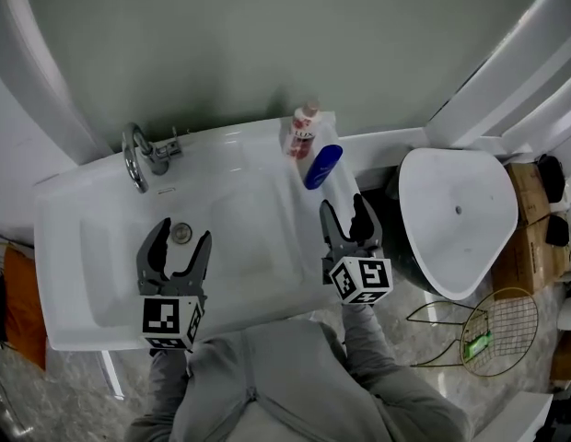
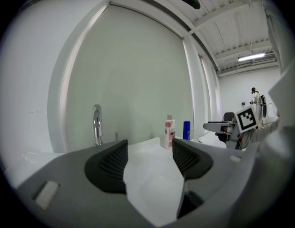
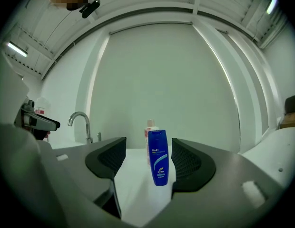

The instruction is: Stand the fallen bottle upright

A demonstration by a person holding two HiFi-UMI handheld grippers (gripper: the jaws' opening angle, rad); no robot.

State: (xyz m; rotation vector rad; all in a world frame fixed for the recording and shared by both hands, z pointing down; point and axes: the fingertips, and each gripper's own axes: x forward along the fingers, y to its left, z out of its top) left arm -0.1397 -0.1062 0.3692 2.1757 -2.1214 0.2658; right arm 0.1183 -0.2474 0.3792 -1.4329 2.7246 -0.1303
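The blue bottle (image 3: 158,157), a glossy flat-sided plastic flask with a white swoosh on its label, stands upright on its cap on the smooth white counter (image 1: 74,219), in the upper middle of the head view. Right behind it stands a pale bottle with a pink label (image 1: 302,134). The right gripper (image 1: 343,208) sits below the blue bottle in the head view, apart from it, its ribbed dark fingers (image 3: 107,160) spread open with nothing pressed between them. The left gripper (image 1: 182,233) hovers over the moulded sink bowl, its fingers (image 2: 109,163) also apart and empty. A curved chrome faucet (image 1: 138,155) rises at the counter's upper left.
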